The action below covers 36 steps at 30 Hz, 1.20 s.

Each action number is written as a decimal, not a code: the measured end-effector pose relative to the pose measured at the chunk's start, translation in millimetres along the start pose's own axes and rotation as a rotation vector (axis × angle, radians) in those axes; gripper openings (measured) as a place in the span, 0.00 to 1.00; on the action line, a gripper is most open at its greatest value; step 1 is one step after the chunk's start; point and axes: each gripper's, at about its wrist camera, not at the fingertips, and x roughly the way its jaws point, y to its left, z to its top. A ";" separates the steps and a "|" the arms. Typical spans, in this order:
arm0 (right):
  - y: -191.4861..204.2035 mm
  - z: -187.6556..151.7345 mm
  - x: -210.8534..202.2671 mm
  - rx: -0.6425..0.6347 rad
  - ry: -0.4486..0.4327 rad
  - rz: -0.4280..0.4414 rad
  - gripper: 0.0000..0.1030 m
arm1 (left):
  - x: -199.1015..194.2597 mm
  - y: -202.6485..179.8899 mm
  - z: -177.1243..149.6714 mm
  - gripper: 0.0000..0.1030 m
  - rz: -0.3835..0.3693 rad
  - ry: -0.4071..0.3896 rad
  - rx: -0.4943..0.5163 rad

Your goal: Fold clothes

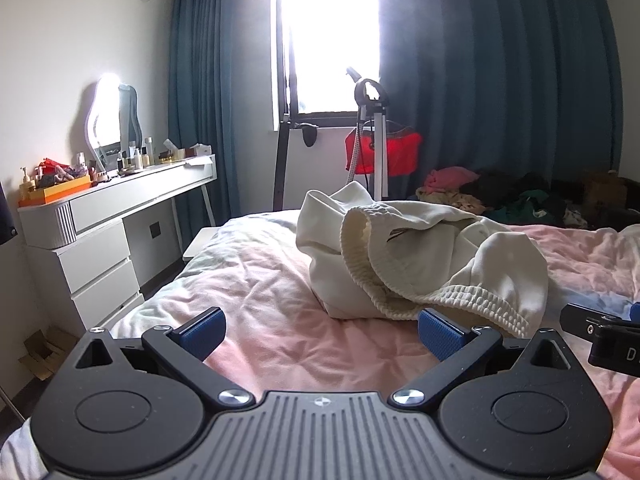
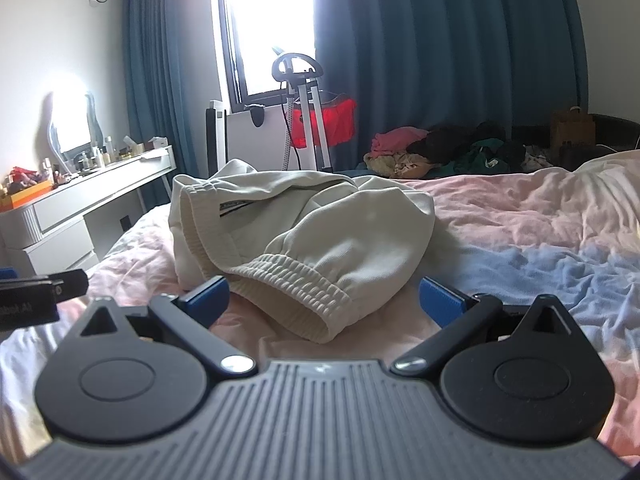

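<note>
A cream sweatshirt-like garment (image 1: 420,256) with ribbed cuffs lies crumpled in a heap on the pink bedsheet (image 1: 260,280). My left gripper (image 1: 320,334) stands open just short of it, its blue pads wide apart and holding nothing. Its right pad sits close to the ribbed hem. In the right wrist view the same garment (image 2: 320,240) lies straight ahead. My right gripper (image 2: 324,300) is open too, and a ribbed cuff (image 2: 296,296) reaches down between its spread pads without being pressed. Each gripper's tip shows at the edge of the other's view.
A white dressing table (image 1: 120,216) with bottles and a lit mirror stands left of the bed. A garment steamer stand (image 1: 372,140) with a red cloth is by the window. A pile of mixed clothes (image 2: 448,152) lies at the far side. The bedsheet (image 2: 540,240) spreads right.
</note>
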 end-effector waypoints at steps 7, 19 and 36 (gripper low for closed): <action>-0.2 -1.4 1.0 -0.001 -0.007 -0.002 1.00 | 1.6 0.1 -0.3 1.00 -0.016 0.002 0.004; -0.7 -1.4 -0.1 -0.001 -0.009 -0.002 1.00 | 0.6 -1.2 0.6 1.00 -0.007 -0.006 0.008; 2.2 -2.1 -1.9 -0.015 -0.006 -0.014 1.00 | -5.3 2.5 1.1 1.00 -0.008 -0.023 -0.022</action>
